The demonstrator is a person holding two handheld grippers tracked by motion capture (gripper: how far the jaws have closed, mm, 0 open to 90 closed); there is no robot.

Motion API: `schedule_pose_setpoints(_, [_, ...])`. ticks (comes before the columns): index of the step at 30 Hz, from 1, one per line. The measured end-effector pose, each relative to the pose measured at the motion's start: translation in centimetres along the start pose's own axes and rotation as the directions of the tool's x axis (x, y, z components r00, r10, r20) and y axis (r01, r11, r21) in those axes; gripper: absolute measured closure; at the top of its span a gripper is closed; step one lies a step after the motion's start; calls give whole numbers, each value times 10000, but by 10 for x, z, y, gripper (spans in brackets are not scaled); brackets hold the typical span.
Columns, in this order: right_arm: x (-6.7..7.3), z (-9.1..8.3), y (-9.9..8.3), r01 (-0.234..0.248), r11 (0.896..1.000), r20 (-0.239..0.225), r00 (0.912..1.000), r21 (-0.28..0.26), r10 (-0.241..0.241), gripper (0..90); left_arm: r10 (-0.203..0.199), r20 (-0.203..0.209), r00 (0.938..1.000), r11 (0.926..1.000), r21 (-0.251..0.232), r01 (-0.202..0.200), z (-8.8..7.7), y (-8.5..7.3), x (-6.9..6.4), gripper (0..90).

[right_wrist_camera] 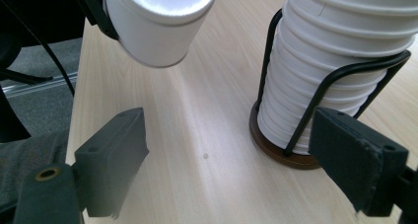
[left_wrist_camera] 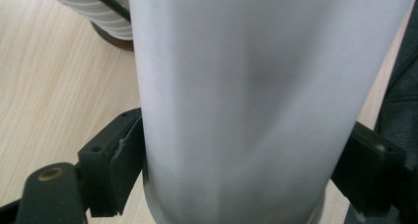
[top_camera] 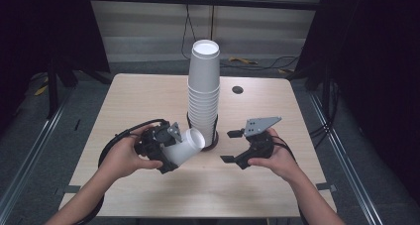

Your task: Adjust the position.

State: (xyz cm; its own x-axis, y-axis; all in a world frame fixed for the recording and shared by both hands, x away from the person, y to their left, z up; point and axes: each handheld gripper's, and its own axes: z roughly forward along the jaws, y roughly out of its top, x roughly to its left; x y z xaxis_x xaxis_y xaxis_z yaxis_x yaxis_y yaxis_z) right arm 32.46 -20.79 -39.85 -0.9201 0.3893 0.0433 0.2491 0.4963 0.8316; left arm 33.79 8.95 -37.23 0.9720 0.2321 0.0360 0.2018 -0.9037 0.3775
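A single white paper cup [top_camera: 188, 144] lies tilted over the table, its mouth toward the stack, with my left gripper [top_camera: 171, 151] shut on its wall. In the left gripper view the cup [left_wrist_camera: 256, 100] sits between both black pads [left_wrist_camera: 123, 155], which press on its sides. A tall stack of white cups [top_camera: 203, 93] stands upside down in a black wire holder [right_wrist_camera: 315, 95] on a round brown base [right_wrist_camera: 276, 155]. My right gripper [top_camera: 227, 146] stands open just right of the base, nothing between its jaws. The right gripper view shows the held cup [right_wrist_camera: 157, 21] at top left and the stack [right_wrist_camera: 340, 61] at right.
The light wooden table [top_camera: 148, 96] has a small round black hole [top_camera: 237, 89] behind the stack. Metal rails and dark frame posts flank the table on both sides. Cables lie on the floor beyond the far edge.
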Motion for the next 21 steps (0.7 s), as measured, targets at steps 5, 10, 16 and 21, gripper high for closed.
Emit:
schedule_pose_setpoints(5, [1,1,-1,73,10000,-106,9999,50,-72,144,178,-74,9998,9997,195,-177,3,6,-3,161])
schedule_pose_setpoints(10, [2,1,-1,159,9999,-250,9996,31,-158,144,254,-109,9996,9991,334,-250,5,11,-4,161])
schedule_pose_setpoints(16, [4,3,1,184,9998,-475,9987,-24,-185,144,525,-108,9986,9968,616,-518,7,17,-6,162])
schedule_pose_setpoints(21, [6,5,2,316,9995,-654,9974,84,-310,144,661,-104,9978,9936,924,-648,8,21,-7,161])
